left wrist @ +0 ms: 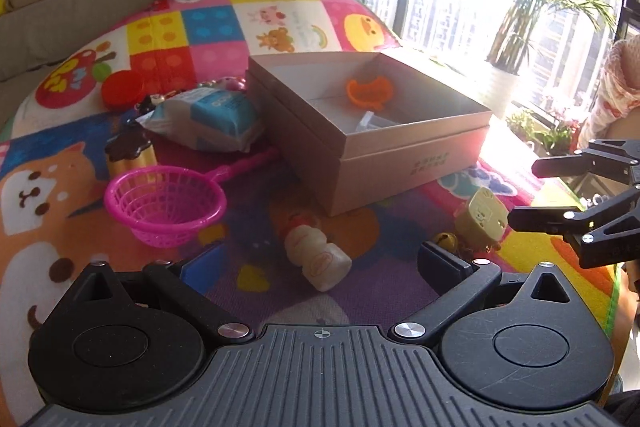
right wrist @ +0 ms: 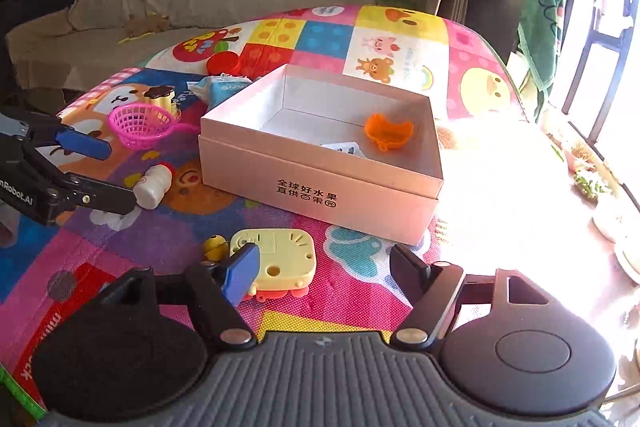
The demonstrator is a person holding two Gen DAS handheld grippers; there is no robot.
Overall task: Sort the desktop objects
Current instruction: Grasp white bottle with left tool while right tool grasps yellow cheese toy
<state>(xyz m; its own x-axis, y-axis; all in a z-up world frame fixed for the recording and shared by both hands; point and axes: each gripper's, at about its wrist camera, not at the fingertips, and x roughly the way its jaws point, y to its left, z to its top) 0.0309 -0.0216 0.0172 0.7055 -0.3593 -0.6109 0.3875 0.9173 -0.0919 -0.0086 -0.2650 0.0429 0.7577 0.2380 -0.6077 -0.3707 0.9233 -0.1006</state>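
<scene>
An open cardboard box [left wrist: 400, 163] [right wrist: 320, 183] stands on the patterned play mat [right wrist: 352, 291] and holds an orange duck-shaped mould [left wrist: 368, 89] [right wrist: 388, 131] and a small white item [right wrist: 344, 148]. My left gripper [left wrist: 319, 254] [right wrist: 120, 175] is open, with a small white bottle [left wrist: 318, 261] [right wrist: 154, 187] lying on the mat between its fingers, untouched. My right gripper [right wrist: 325, 254] [left wrist: 525, 193] is also open. A pale yellow square toy [right wrist: 280, 259] [left wrist: 484, 219] lies between its fingers, close to the blue left pad [right wrist: 240, 275], with the right finger well apart from it.
Left of the box lie a pink strainer basket [left wrist: 164, 203], a pudding toy [left wrist: 128, 151], a tissue pack [left wrist: 208, 119] and a red round lid [left wrist: 122, 89]. A little yellow bell [right wrist: 214, 245] sits by the yellow toy. A sofa stands behind; plants line the window.
</scene>
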